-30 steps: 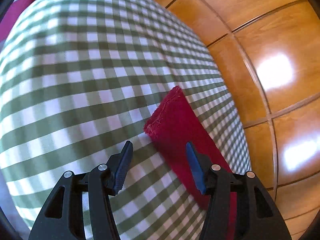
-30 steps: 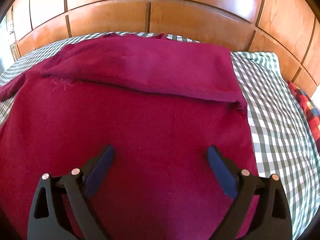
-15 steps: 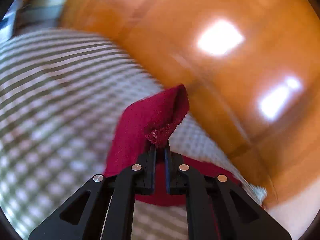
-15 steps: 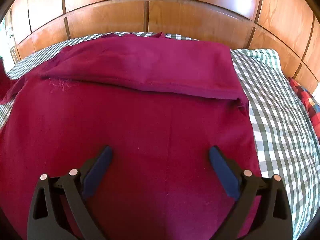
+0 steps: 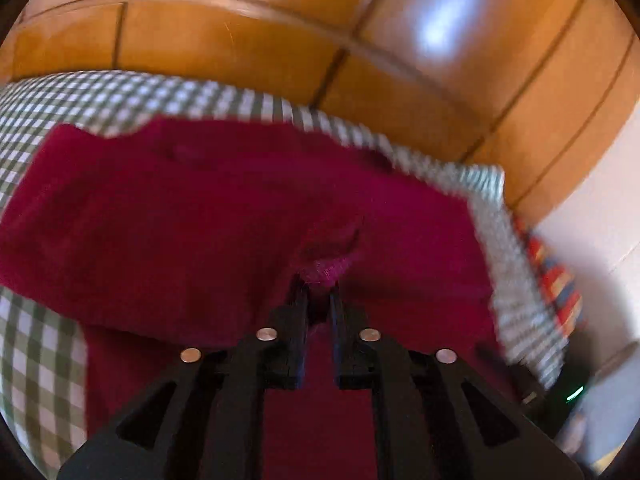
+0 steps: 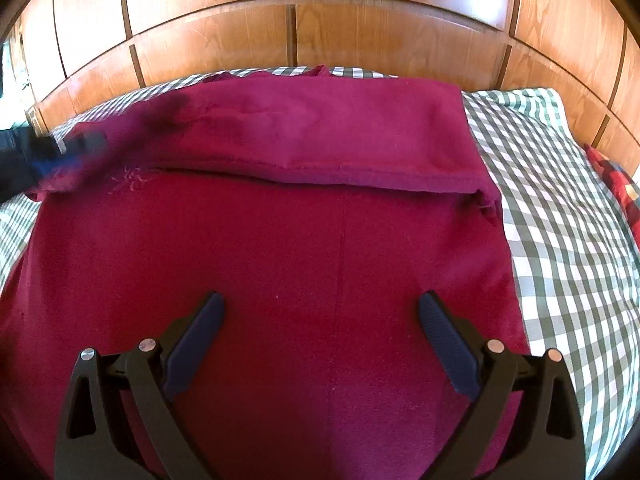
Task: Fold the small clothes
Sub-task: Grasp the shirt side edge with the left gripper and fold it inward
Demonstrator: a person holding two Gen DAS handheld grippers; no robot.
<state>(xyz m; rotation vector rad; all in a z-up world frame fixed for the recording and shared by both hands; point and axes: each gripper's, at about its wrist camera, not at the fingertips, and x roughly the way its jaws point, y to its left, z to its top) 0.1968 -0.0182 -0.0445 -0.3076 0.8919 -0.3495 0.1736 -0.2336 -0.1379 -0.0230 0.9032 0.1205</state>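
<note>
**Pinching the sleeve end over the garment**

Clamping tight now, the left gripper (image 5: 318, 292) has its black jaws nearly together on a bunched tuft of the dark red knitted sweater (image 6: 280, 260), the fabric puckering out just past the tips; the jaws have just eased apart a touch, yet the cloth is plainly between them. That pinched end is the sleeve (image 5: 332, 256), and it hangs over the body of the sweater, which fills the lower middle of the left wrist view, blurred. In the right wrist view the left gripper shows as a dark smear at the far left edge, over the sweater's upper left corner.

Over to the right gripper (image 6: 320, 320): jaws spread wide, blue pads well apart, nothing between them, hovering above the sweater's broad front panel. A folded band of the sweater lies across the top, its hem running side to side, with a small pale embroidered motif (image 6: 130, 178) just under its left end.

Beneath it all, the green-and-white checked bedsheet (image 6: 560, 220) on the bed, showing right and left of the sweater. Behind stands the glossy panelled wooden headboard (image 6: 360, 28). At the far right edge, a red patterned cloth (image 6: 616, 176) peeks in.
</note>
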